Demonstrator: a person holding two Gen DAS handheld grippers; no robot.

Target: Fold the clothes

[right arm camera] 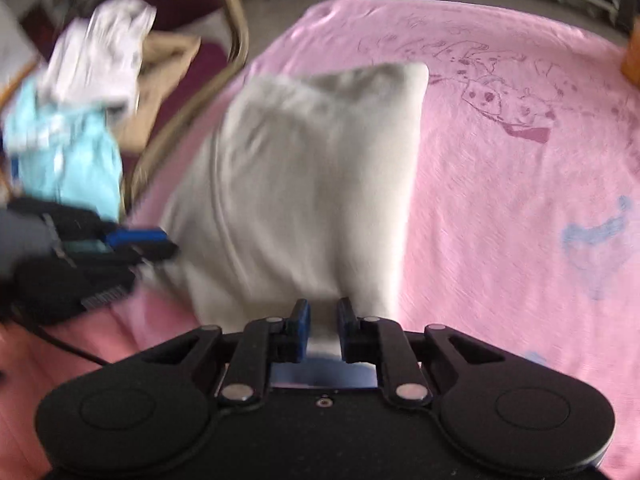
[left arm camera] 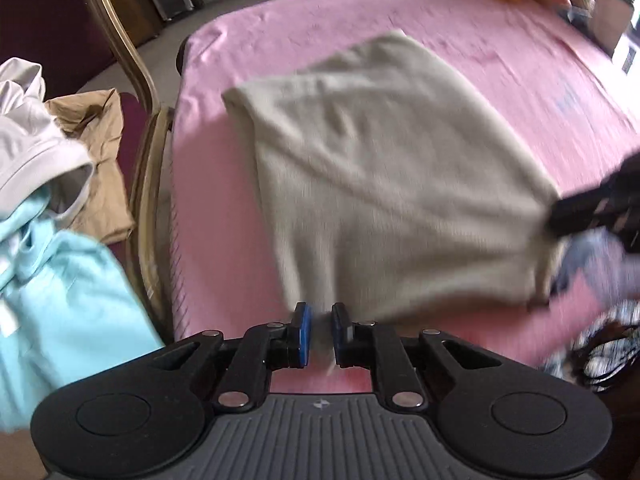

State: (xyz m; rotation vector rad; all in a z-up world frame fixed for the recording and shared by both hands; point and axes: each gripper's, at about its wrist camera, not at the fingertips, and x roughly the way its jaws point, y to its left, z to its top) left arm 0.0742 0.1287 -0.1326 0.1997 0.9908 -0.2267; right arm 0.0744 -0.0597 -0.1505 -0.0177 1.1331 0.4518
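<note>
1. Our left gripper [left arm camera: 319, 330] has its jaws drawn close on the near edge of the beige garment [left arm camera: 380, 184]; a strip of cloth shows between the blue pads, so we judge them clamped on it.
2. Our right gripper [right arm camera: 323, 330] likewise pinches the garment's near edge, jaws narrowed around a fold of cloth. From the left wrist view it sits at the garment's near-right corner [left arm camera: 592, 208].
3. The beige garment lies on the pink-covered bench [left arm camera: 500, 64], already doubled into a rough rectangle, its far end resting flat toward the middle and its near end lifted by both grippers close to the near edge.
4. We judge a fold to be in hand. The blur leaves open whether the held edge is being carried over or pulled taut, so the next move calls for keeping both corners level and the cloth smooth.
5. Both grippers point forward across the bench, roughly side by side.
6. Off the left edge, a chair [left arm camera: 120, 60] carries a pale blue hoodie [left arm camera: 68, 280], white and tan clothes.
</note>
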